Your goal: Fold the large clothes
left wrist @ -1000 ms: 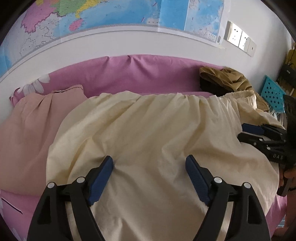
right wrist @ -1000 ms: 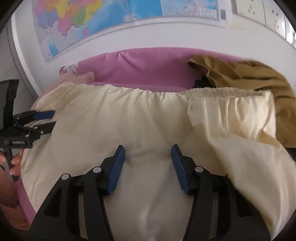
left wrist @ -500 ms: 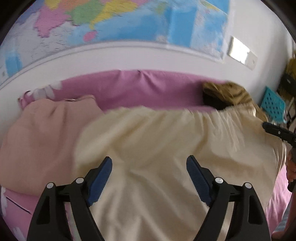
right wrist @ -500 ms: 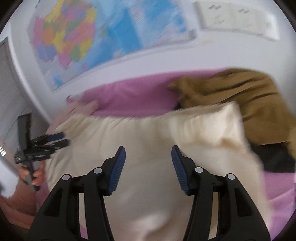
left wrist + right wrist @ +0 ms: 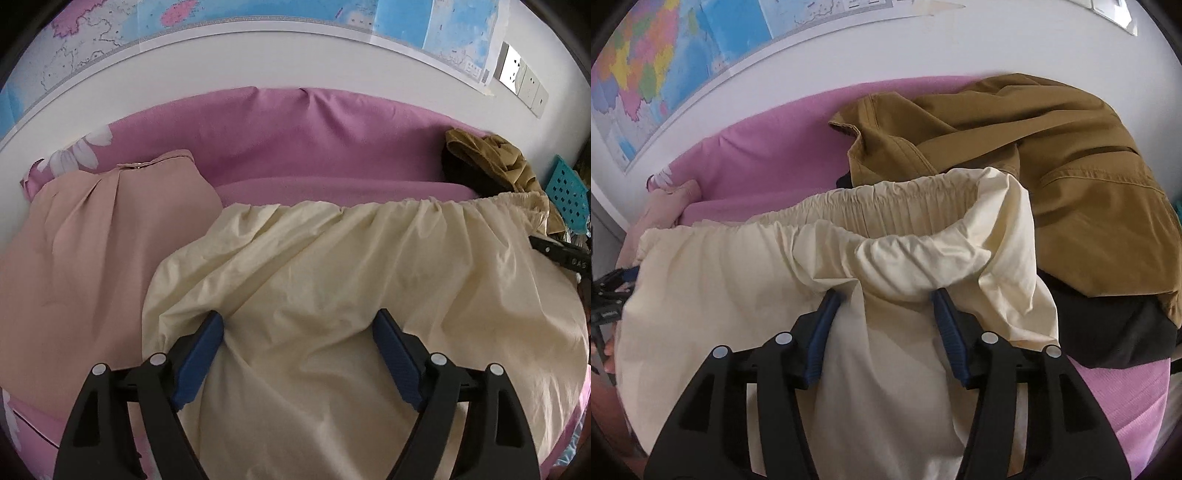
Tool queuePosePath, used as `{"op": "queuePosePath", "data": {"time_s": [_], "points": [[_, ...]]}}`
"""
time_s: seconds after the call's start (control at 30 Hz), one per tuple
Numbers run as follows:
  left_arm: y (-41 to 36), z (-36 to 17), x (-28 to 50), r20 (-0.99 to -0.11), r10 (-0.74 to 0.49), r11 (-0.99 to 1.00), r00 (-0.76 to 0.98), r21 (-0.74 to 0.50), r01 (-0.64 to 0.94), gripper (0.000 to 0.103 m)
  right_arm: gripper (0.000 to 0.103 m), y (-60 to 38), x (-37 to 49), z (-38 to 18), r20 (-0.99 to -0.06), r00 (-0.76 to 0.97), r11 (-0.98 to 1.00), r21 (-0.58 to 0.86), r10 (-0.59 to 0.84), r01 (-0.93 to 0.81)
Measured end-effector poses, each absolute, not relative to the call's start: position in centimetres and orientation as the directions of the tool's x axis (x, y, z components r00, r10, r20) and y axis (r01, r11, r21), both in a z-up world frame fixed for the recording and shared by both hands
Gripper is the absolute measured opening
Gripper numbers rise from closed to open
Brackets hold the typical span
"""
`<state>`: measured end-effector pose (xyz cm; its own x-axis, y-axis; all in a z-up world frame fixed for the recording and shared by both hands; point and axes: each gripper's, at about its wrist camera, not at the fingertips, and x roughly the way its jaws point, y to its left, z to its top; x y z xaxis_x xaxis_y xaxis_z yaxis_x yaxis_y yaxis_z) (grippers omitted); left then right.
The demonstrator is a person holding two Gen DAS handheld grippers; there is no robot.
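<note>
I have a pale cream cotton garment with a gathered elastic waistband (image 5: 369, 288) spread over the purple bedsheet (image 5: 314, 147); it fills the lower centre of both views, waistband along its far edge. My left gripper (image 5: 297, 328) sits over the cloth with its blue-padded fingers spread wide, the 9 o'clock pad pressing into a crease; nothing is pinched between them. My right gripper (image 5: 886, 308) has its fingers parted too, tips tucked under a rolled-over fold of the waistband (image 5: 905, 236), and I see no cloth clamped. From the left wrist view, a folded dusty-pink garment (image 5: 92, 258) lies at 9 o'clock, touching the cream one. From the right wrist view, a mustard-brown jacket (image 5: 1034, 166) is heaped at 1 o'clock, with dark fabric (image 5: 1108, 332) beneath it
</note>
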<state>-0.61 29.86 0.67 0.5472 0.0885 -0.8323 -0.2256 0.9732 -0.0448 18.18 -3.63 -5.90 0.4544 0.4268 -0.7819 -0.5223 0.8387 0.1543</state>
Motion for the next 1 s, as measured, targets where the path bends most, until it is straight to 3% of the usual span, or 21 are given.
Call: {"op": "queuePosePath", "data": {"time_s": [0.2,0.37,0.53,0.63,0.73,0.9,1.0], "points": [[29.0,2.9,-4.4,-0.772,0.126,0.973,0.623,-0.028,-0.231,0.075,0.054,-8.3,13.1,-2.6,-0.668,0.512,0.800,0.218,0.540,-0.560],[26.5,5.4,-10.2,-0.696,-0.012,0.987,0.718,-0.123,-0.103,0.075,0.056,-8.2,5.7,-1.1,-0.606,0.498,0.707,0.157,0.620,-0.689],[20.9,4.1,-12.7,-0.701,-0.116,0.992,0.704,-0.116,0.047,0.077,0.055,-3.8,2.7,-4.4,-0.662,0.476,0.676,0.064,0.579,-0.734],[19.6,1.6,-11.7,-0.750,-0.111,0.993,0.652,-0.110,0.042,0.079,0.058,-1.8,3.1,-7.5,-0.711,0.488,0.685,-0.014,0.506,-0.729],[20.7,0.1,-11.1,-0.753,-0.178,0.978,0.634,-0.208,0.028,0.081,0.059,-1.5,3.0,-8.2,-0.717,0.502,0.684,-0.049,0.483,-0.728],[20.4,0.9,-12.1,-0.760,-0.133,0.985,0.637,-0.175,-0.003,0.076,0.060,-3.5,2.2,-5.4,-0.697,0.460,0.684,0.060,0.550,-0.727],[20.8,2.2,-14.1,-0.718,-0.175,0.974,0.674,-0.228,0.010,0.076,0.070,-7.2,1.8,-4.0,-0.659,0.383,0.663,0.241,0.648,-0.709]]}}
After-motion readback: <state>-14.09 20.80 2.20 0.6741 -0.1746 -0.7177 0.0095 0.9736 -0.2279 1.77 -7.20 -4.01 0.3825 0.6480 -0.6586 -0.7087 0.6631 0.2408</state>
